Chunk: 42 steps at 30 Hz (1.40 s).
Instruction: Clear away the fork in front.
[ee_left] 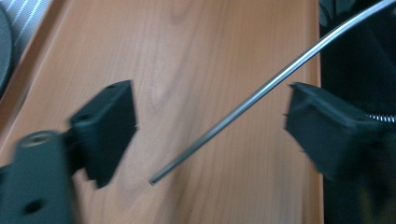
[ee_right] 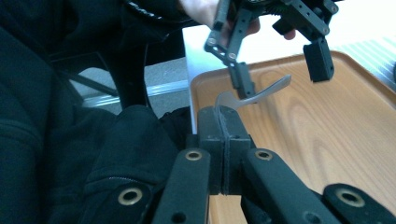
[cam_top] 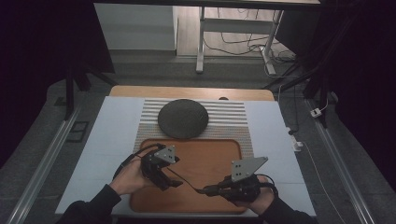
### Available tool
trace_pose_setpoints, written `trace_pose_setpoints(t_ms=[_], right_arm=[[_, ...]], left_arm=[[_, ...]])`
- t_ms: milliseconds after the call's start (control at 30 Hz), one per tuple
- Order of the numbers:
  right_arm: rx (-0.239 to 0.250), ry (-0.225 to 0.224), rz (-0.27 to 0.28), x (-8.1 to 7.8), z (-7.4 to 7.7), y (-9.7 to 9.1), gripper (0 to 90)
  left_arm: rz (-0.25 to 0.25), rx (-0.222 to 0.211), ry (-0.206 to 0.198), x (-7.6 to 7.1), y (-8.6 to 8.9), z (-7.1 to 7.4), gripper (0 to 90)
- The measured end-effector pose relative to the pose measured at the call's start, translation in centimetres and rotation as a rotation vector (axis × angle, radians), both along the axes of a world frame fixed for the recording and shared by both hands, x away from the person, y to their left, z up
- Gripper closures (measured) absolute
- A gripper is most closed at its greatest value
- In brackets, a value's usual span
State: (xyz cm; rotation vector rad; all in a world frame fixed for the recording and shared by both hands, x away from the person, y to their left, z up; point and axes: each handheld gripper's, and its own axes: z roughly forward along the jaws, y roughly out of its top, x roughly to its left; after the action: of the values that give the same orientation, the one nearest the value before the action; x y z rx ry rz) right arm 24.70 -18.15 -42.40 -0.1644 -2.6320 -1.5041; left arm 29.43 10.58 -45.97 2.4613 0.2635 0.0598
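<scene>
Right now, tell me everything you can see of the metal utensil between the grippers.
The utensil looks like a thin, flat strip of grey metal, slightly curved. One end is clamped in the shut right gripper; the free end reaches between the open jaws of the left gripper, no pad touching it. It hangs over the wooden tray. Its head is hidden.
</scene>
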Motion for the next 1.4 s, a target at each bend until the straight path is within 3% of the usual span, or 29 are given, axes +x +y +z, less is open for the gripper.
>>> trace_pose_setpoints(t_ms=[233, 300, 333, 400, 500, 733, 1033, 1200, 1333, 1400], right_arm=[[-0.016, 0.0, 0.047, -0.2, 0.1, 0.3, 88.9], [-0.017, 0.004, 0.053, -0.2, 0.1, 0.3, 88.9], [-0.027, 0.01, 0.067, -0.1, 0.0, 0.3, 88.9], [-0.035, 0.017, 0.076, 0.0, 0.0, 0.3, 88.9], [-0.041, 0.031, 0.094, 0.1, 0.0, 0.3, 88.9], [-0.035, 0.08, 0.108, 0.6, -0.3, 0.1, 88.2], [-0.032, 0.075, 0.029, 1.5, -0.6, -0.5, 79.0], [-0.033, 0.083, -0.018, 1.9, -0.7, -0.7, 73.7], [-0.03, 0.095, -0.061, 2.2, -0.8, -0.9, 61.4], [-0.035, 0.08, -0.092, 2.3, -0.8, -0.9, 55.6]], left_arm=[[-0.103, 0.033, -0.019, -0.4, -0.2, 0.0, 51.8], [-0.135, 0.042, -0.016, -0.6, -0.4, 0.0, 54.8], [-0.188, 0.057, -0.006, -0.7, -0.6, 0.0, 63.7], [-0.206, 0.065, -0.011, -0.9, -0.7, -0.1, 71.0], [-0.257, 0.097, -0.023, -1.3, -1.1, -0.1, 73.6], [-0.312, 0.13, -0.057, -1.7, -1.3, -0.1, 77.8], [-0.375, 0.155, -0.045, -2.1, -1.5, -0.5, 85.0], [-0.352, 0.147, -0.044, -2.2, -1.5, -0.5, 85.9], [-0.316, 0.129, -0.024, -2.2, -0.9, -0.4, 86.0], [-0.286, 0.114, -0.011, -2.3, -0.5, -0.5, 85.9]])
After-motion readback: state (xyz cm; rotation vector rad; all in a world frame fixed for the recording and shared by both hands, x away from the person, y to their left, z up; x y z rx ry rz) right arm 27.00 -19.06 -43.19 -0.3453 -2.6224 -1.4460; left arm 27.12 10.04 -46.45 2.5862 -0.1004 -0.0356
